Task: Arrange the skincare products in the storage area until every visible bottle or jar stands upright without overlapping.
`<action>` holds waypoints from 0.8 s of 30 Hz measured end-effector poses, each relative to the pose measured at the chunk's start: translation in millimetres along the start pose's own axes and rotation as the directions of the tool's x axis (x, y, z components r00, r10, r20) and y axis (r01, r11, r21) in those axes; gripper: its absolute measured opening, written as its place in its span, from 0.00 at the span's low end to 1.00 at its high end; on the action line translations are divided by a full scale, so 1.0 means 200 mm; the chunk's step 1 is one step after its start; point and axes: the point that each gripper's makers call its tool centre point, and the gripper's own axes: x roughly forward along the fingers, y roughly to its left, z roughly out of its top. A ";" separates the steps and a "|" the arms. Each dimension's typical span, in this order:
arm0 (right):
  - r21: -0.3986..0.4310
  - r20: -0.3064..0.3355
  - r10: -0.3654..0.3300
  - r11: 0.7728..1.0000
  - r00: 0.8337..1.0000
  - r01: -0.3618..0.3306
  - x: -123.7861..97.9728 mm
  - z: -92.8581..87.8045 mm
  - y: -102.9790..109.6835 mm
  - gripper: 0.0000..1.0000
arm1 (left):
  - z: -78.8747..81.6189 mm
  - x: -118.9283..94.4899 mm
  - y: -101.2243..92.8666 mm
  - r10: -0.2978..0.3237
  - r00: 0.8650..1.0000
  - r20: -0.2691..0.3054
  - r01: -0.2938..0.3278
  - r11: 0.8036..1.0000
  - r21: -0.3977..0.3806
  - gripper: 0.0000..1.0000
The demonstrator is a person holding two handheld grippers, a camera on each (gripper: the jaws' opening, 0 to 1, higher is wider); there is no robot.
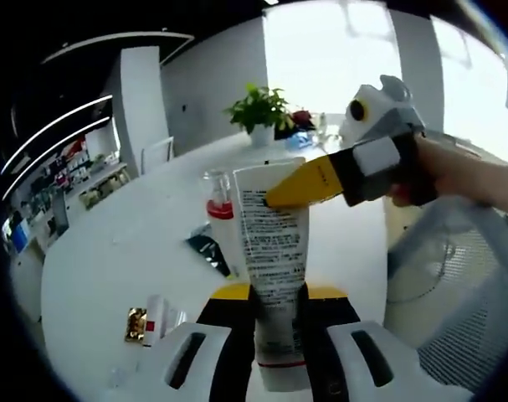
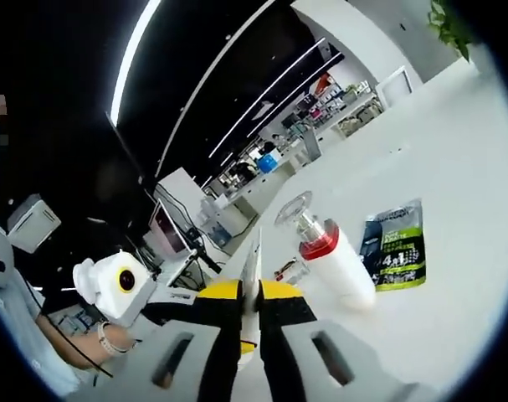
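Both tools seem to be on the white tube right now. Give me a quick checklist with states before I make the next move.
1. Left tool shut on the white tube: ok, gripped near the cap end.
2. Right tool shut on the tube's flat crimped end: ok.
3. Tube standing on its own on the table: not ok, held in the air.
4. Pump bottle with red collar upright: cannot tell, the views are tilted.
5. Green sachet away from the bottle: ok, beside it with a gap.
6. Small items near the table edge upright: not ok, lying down.
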 end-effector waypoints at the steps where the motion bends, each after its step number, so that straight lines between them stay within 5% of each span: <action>1: -0.013 -0.001 0.000 1.000 1.000 0.000 0.00 0.00 0.01 0.05 | -0.01 0.00 0.00 0.003 1.000 -0.003 -0.003 1.000 0.003 0.16; 7: -0.208 -0.016 0.042 0.977 0.999 -0.045 0.03 0.01 0.07 0.05 | -0.02 0.02 0.02 0.002 1.000 0.000 -0.002 1.000 -0.003 0.18; 24: -0.457 -0.093 0.048 0.885 0.995 -0.085 0.08 -0.07 0.13 0.04 | -0.10 0.06 0.01 -0.032 0.999 -0.003 0.032 0.999 -0.022 0.23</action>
